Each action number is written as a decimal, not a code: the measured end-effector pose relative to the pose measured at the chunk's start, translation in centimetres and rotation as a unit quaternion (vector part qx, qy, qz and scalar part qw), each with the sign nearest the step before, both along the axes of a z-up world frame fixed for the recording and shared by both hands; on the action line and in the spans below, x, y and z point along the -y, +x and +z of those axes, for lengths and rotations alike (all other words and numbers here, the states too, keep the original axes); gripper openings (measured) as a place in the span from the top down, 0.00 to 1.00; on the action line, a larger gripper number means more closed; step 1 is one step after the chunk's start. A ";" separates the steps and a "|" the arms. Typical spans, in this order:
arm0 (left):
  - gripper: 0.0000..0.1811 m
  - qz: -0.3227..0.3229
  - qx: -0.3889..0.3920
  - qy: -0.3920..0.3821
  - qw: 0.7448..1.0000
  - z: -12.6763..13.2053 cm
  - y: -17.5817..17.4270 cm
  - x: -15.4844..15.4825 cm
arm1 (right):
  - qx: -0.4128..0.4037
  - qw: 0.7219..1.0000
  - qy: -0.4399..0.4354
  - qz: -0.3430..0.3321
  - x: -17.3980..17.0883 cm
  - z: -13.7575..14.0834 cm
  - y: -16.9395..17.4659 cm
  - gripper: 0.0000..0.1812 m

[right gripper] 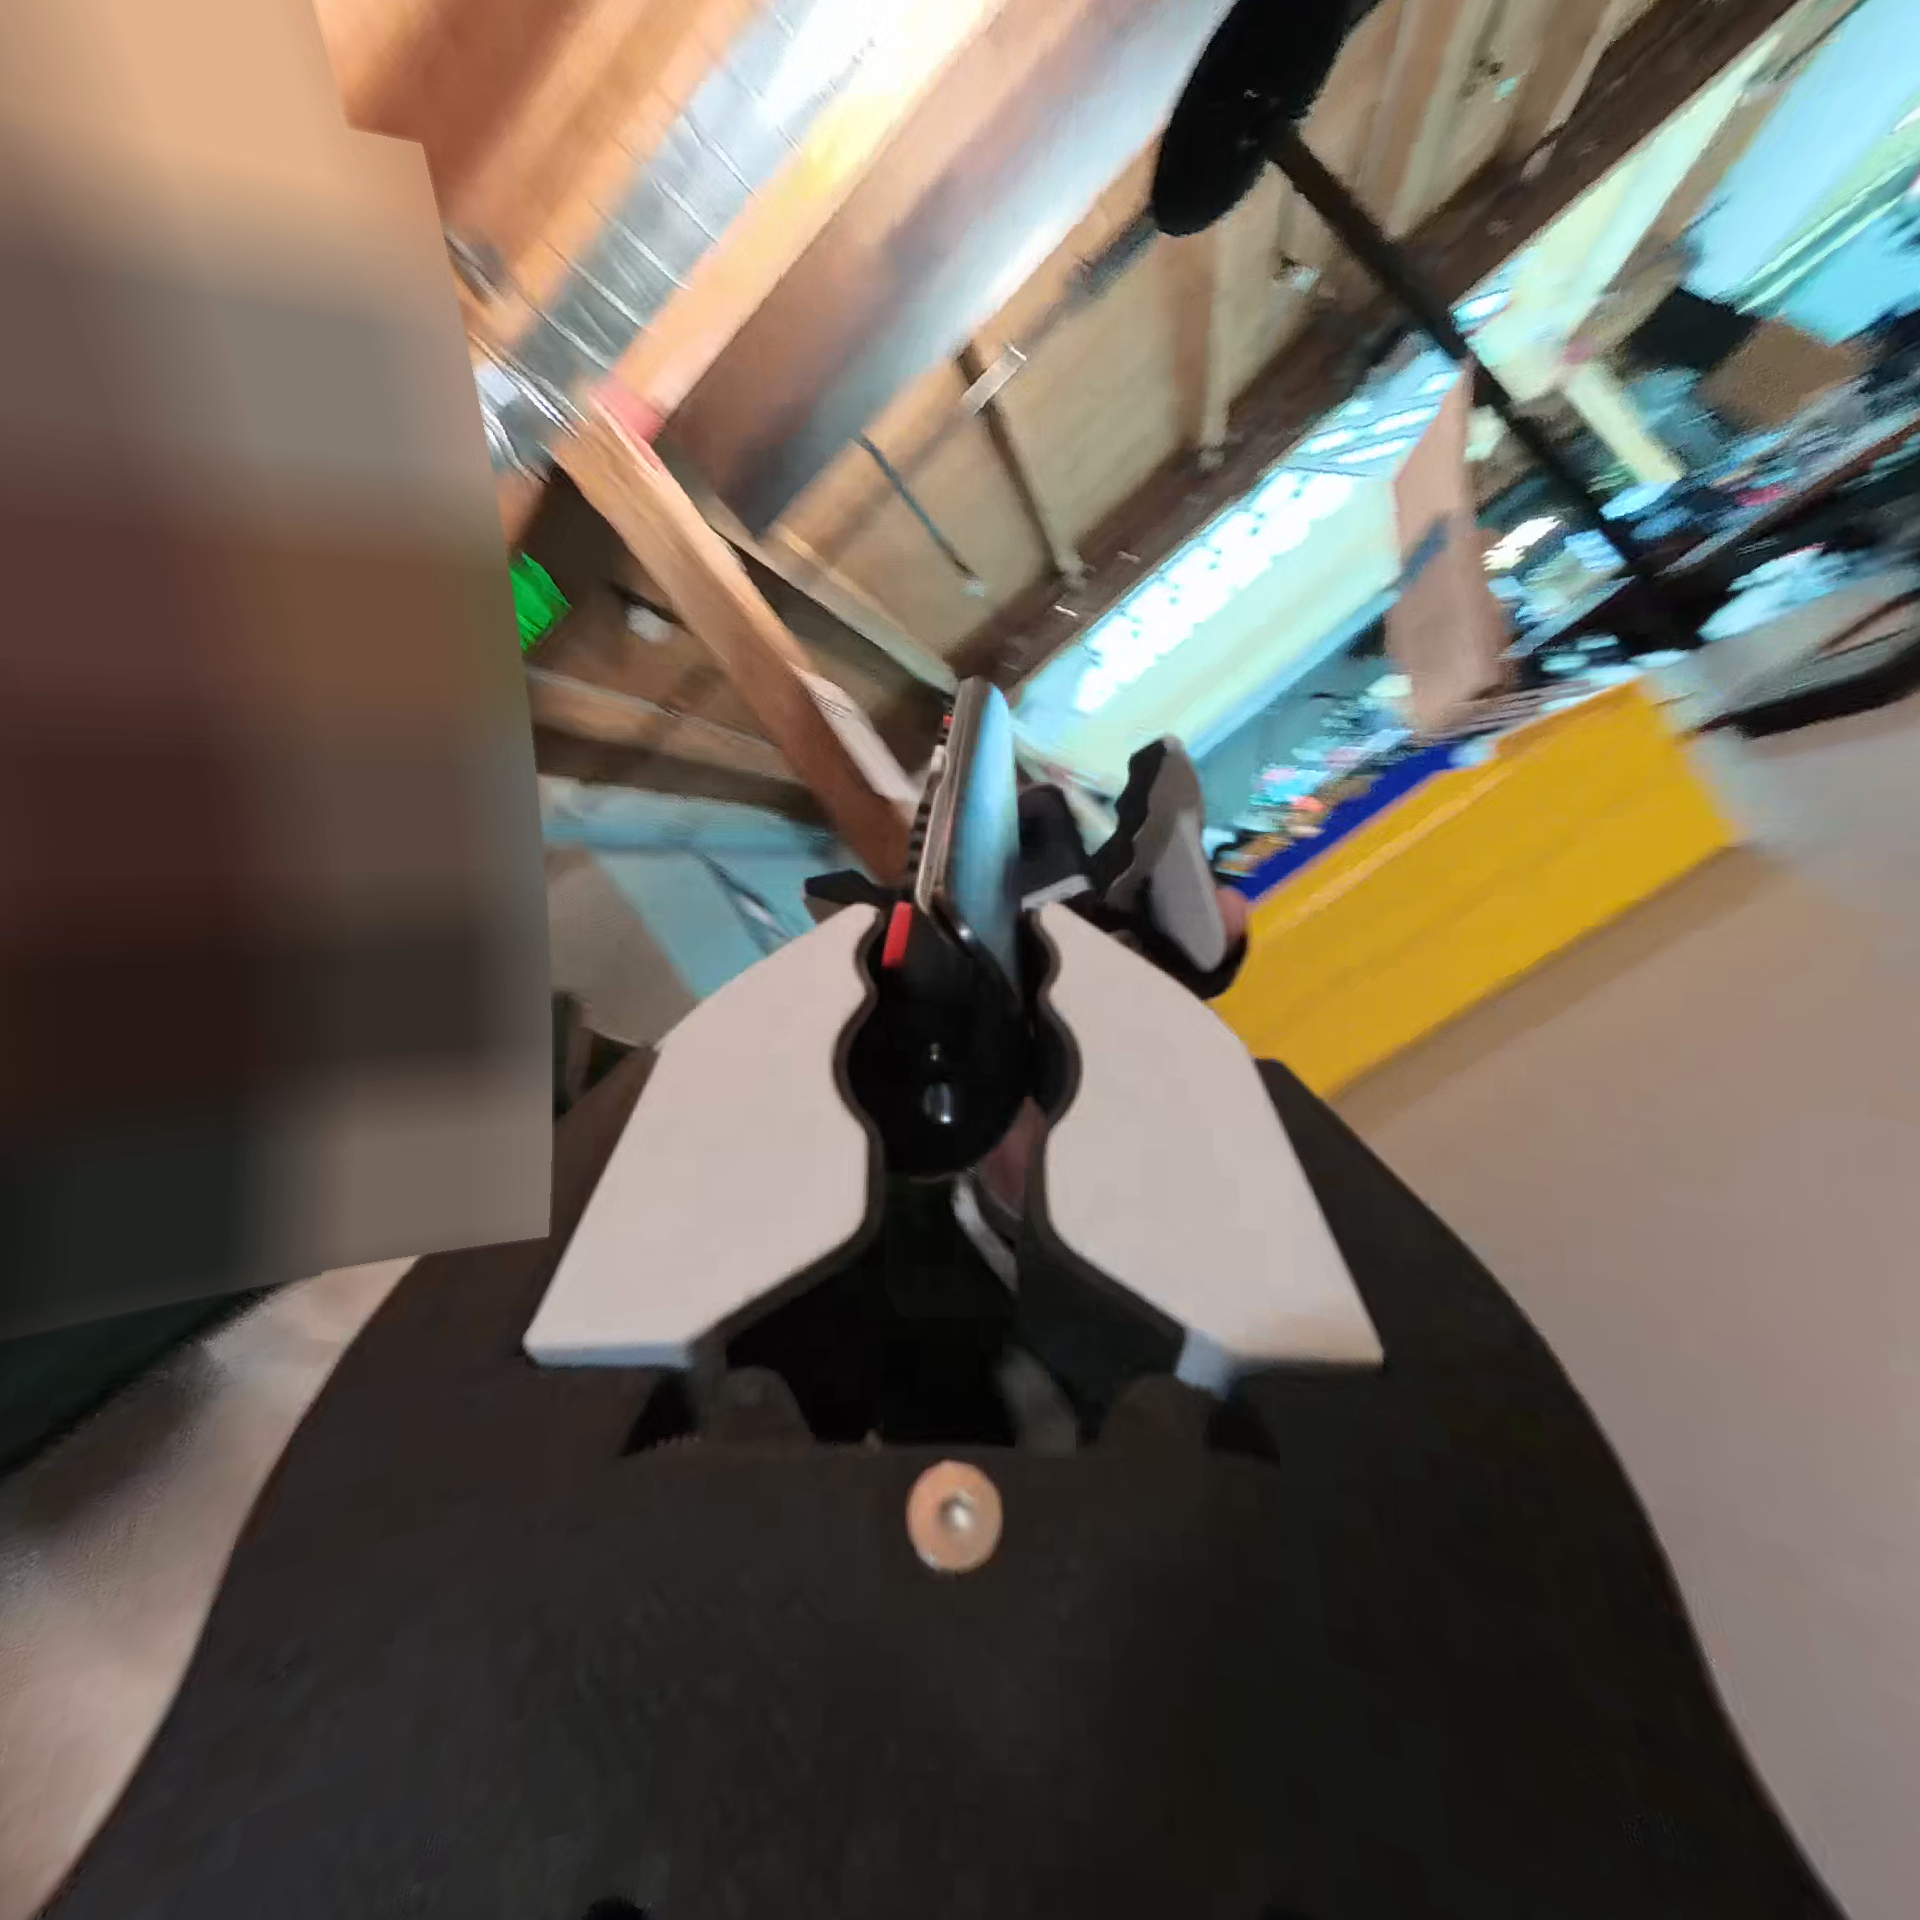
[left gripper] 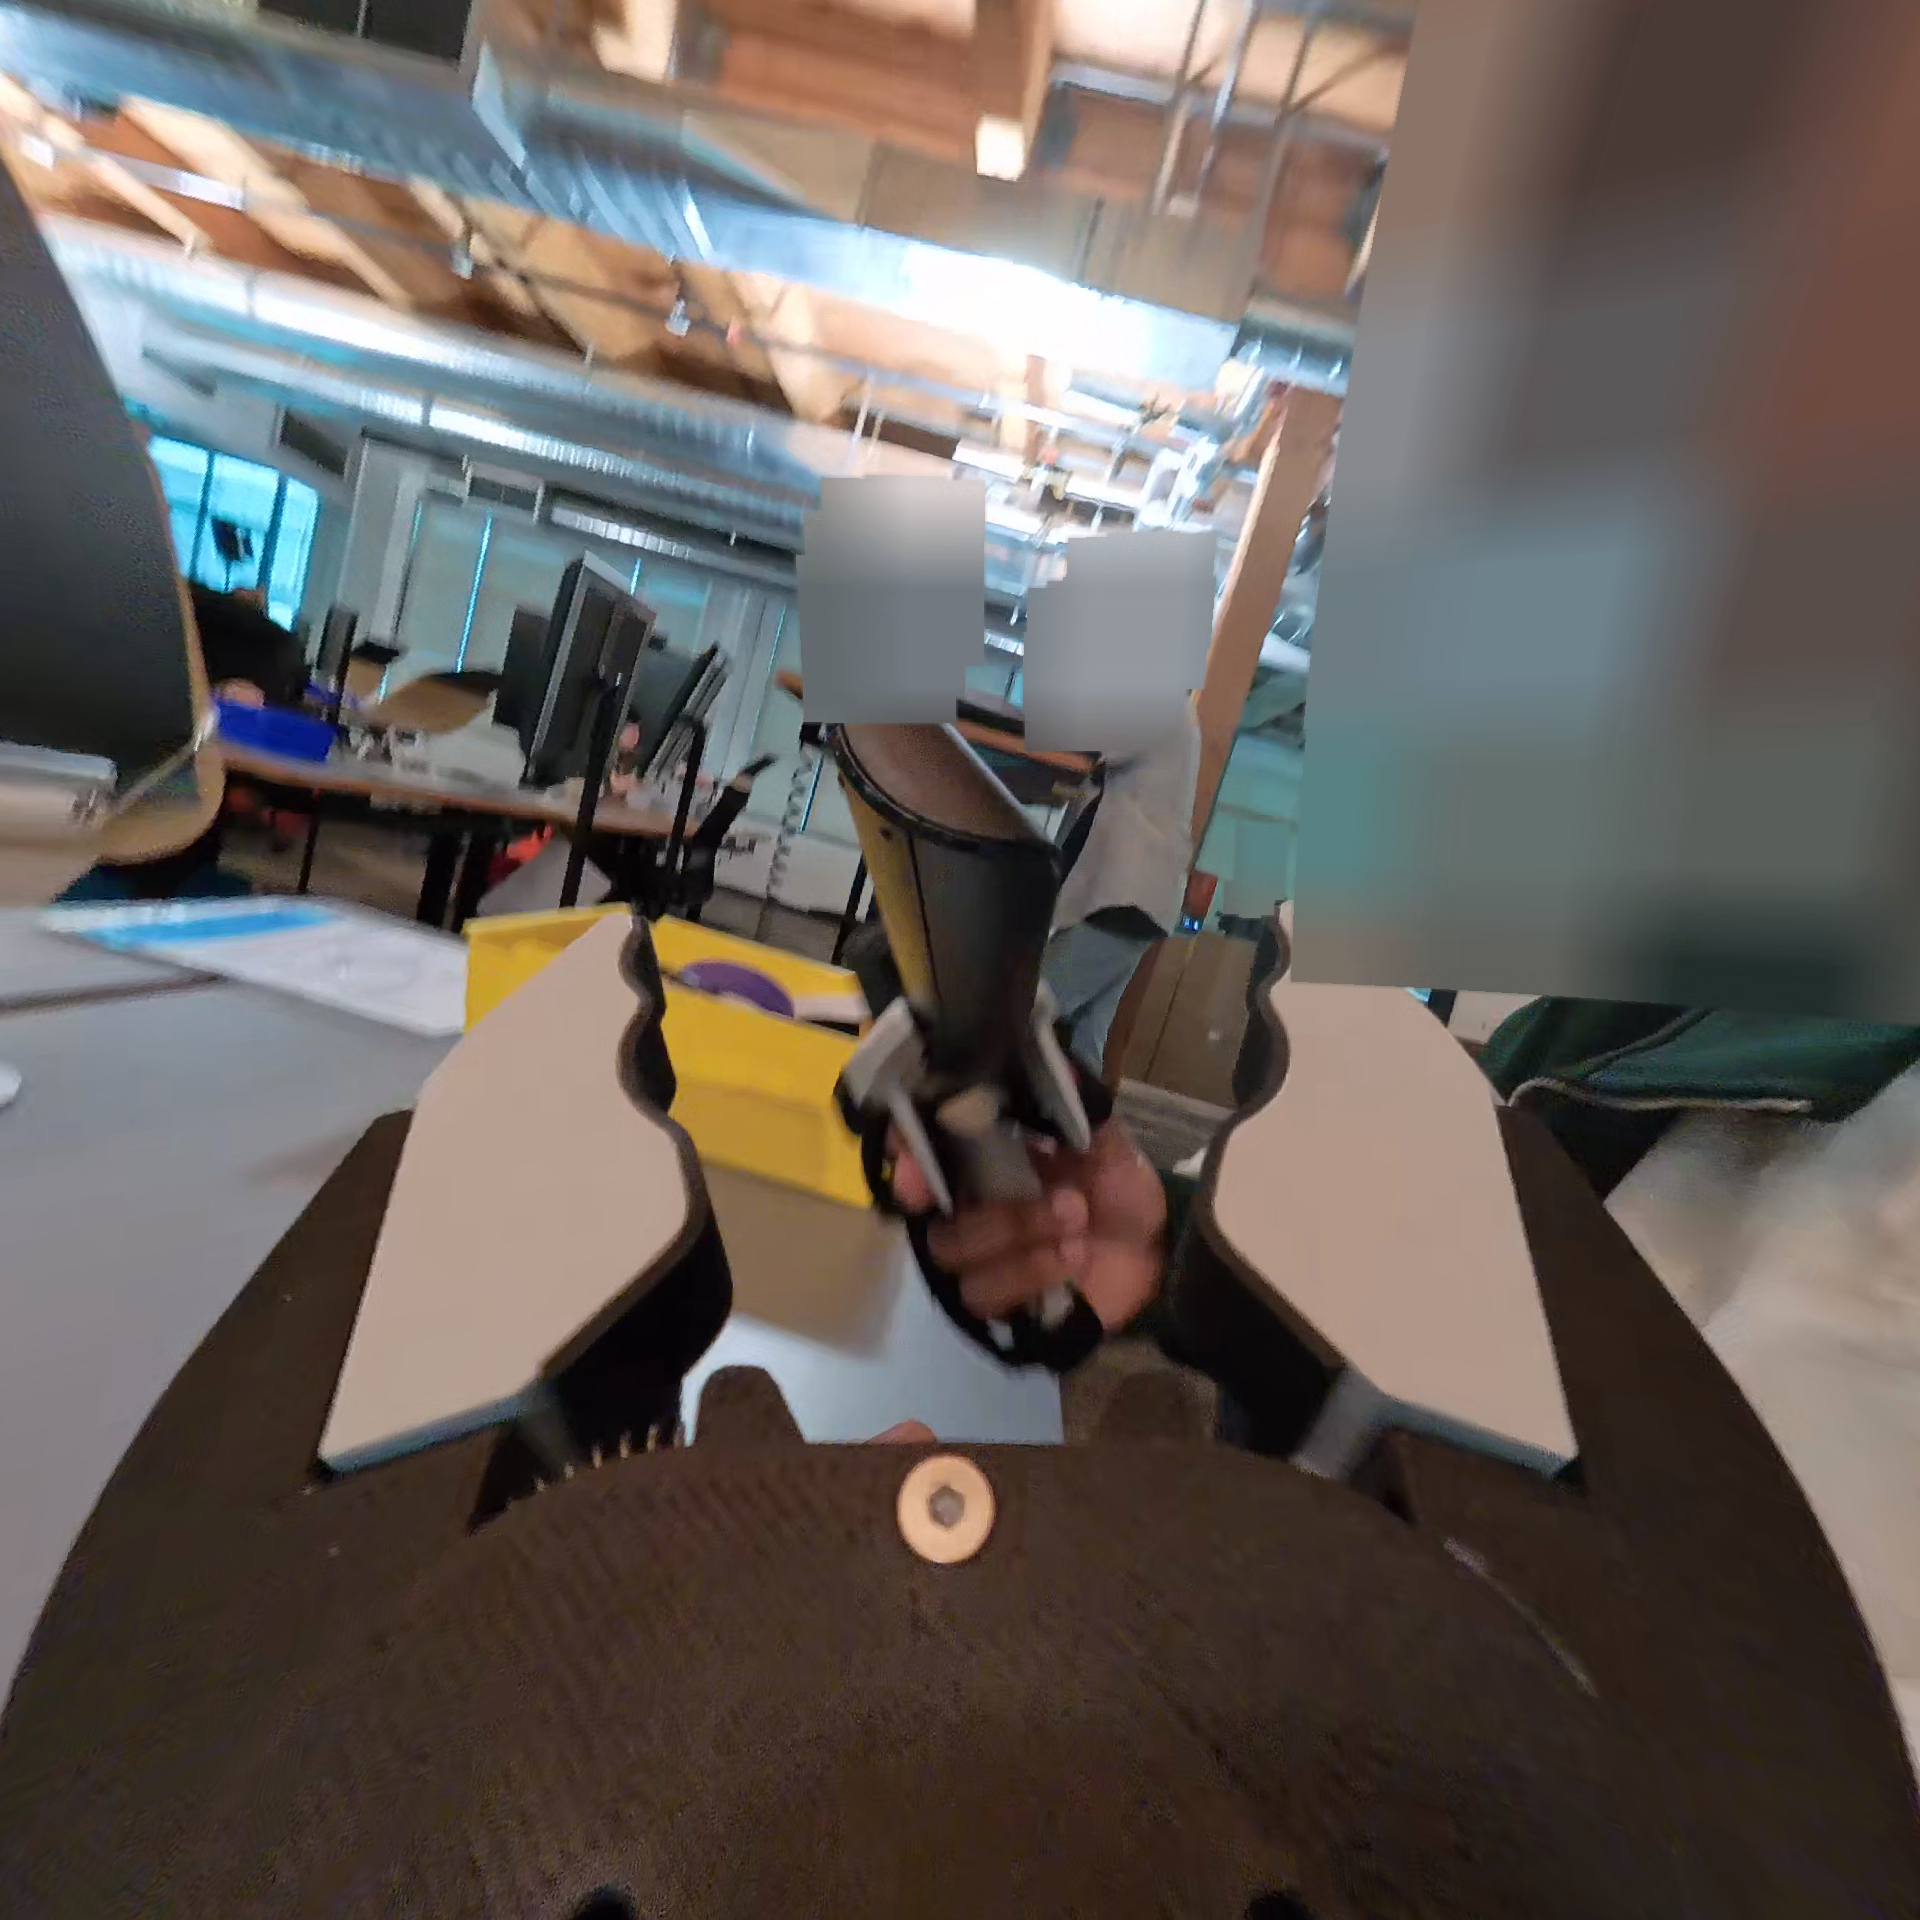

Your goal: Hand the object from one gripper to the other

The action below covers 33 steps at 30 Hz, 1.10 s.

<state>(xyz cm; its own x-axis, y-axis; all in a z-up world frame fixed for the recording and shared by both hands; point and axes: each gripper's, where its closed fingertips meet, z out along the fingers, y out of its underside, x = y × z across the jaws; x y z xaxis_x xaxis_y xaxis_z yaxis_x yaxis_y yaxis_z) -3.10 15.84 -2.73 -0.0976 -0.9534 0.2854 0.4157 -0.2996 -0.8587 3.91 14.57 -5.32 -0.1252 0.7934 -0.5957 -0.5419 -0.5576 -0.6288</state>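
Note:
The object (left gripper: 961, 894) is a long black tool with a yellow edge, a red tab and a flat silvery face. My right gripper (right gripper: 954, 925) is shut on its lower end, and the object (right gripper: 977, 821) sticks out past the fingertips, raised above the table. In the left wrist view the right gripper (left gripper: 977, 1060) shows farther off, with a hand (left gripper: 1060, 1247) on its handle. My left gripper (left gripper: 953, 930) is wide open and empty, facing the object with a gap between them. It shows small in the right wrist view (right gripper: 1101, 847), just right of the object's tip.
A yellow bin (left gripper: 748, 1091) with a purple thing inside stands on the grey table (left gripper: 156, 1143), behind the grippers; it also shows in the right wrist view (right gripper: 1455, 894). Papers (left gripper: 270, 956) lie at the left. Desks with monitors (left gripper: 582, 665) stand behind.

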 end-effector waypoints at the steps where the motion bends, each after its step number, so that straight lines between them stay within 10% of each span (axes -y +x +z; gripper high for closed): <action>1: 0.41 -0.006 -0.020 -0.016 1.000 -1.3 0.3 -0.7 | 0.049 0.998 0.027 -0.030 -0.3 -0.3 0.9 0.87; 6: 0.49 -0.133 -0.083 -0.141 0.977 -6.6 1.5 -1.8 | 0.241 0.957 0.127 -0.097 -0.6 -2.7 2.4 0.87; 29: 0.85 -0.166 -0.161 -0.116 0.966 -8.0 1.6 -0.3 | 0.270 0.950 0.135 -0.082 -0.9 -5.0 -0.4 0.85; 33: 0.86 -0.122 -0.148 -0.119 0.974 -7.7 1.0 -1.8 | 0.255 0.947 0.121 -0.151 -2.8 -4.6 0.8 0.56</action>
